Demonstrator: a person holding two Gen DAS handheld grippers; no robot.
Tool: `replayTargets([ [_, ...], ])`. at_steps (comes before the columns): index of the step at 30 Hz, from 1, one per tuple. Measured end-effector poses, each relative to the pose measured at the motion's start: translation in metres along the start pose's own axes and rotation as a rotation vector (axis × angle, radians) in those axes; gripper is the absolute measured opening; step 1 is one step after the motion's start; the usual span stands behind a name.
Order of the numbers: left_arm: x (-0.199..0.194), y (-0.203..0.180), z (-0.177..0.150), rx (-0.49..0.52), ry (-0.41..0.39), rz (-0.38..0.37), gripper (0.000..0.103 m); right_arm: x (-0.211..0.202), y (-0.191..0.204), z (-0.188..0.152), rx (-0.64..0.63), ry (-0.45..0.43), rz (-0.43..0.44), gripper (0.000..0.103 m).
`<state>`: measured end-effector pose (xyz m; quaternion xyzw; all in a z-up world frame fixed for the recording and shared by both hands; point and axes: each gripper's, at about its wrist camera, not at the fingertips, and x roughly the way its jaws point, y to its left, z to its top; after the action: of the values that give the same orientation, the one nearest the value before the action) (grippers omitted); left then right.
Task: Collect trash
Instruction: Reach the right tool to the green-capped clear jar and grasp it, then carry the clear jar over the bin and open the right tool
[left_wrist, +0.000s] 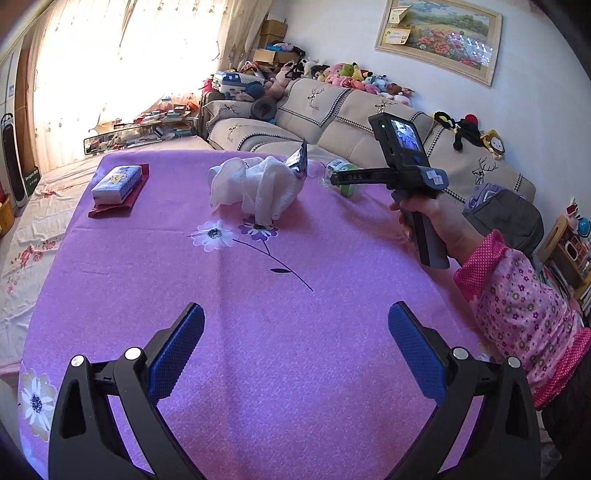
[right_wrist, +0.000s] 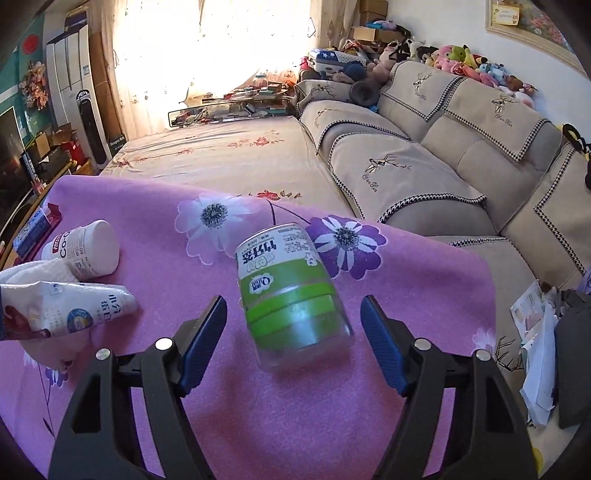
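A green-and-white jar (right_wrist: 291, 291) lies on its side on the purple flowered tablecloth (right_wrist: 166, 229). My right gripper (right_wrist: 294, 301) straddles it with both blue pads (right_wrist: 207, 332) clear of its sides, so it is open. In the left wrist view a hand (left_wrist: 424, 214) holds the right gripper (left_wrist: 334, 179), which points at the jar (left_wrist: 338, 165). To its left lie a crumpled white tissue (left_wrist: 255, 184), a silver snack wrapper (left_wrist: 299, 162) and a white bottle (right_wrist: 86, 251) on its side. My left gripper (left_wrist: 295, 310) hangs open over bare cloth near the front.
A blue-and-white tissue pack (left_wrist: 116, 182) rests on a red item at the table's far left. A beige sofa (right_wrist: 443, 147) with plush toys runs behind and to the right. Papers and a dark bag (right_wrist: 554, 332) lie off the table's right edge.
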<state>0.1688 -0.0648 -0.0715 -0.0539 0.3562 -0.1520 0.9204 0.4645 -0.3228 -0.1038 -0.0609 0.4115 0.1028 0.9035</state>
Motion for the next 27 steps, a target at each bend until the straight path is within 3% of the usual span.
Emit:
replayTargets([
  [4, 0.002, -0.001, -0.001, -0.002, 0.005, -0.005, 0.098, 0.006, 0.000, 0.004, 0.002, 0.024, -0.004, 0.058],
  [11, 0.001, -0.007, -0.004, 0.004, 0.007, -0.014, 0.098, -0.007, -0.004, -0.010, 0.047, 0.046, 0.023, 0.056],
  [27, -0.013, -0.034, -0.011, 0.057, -0.015, -0.048, 0.098, -0.132, 0.006, -0.123, 0.204, 0.023, 0.184, 0.051],
])
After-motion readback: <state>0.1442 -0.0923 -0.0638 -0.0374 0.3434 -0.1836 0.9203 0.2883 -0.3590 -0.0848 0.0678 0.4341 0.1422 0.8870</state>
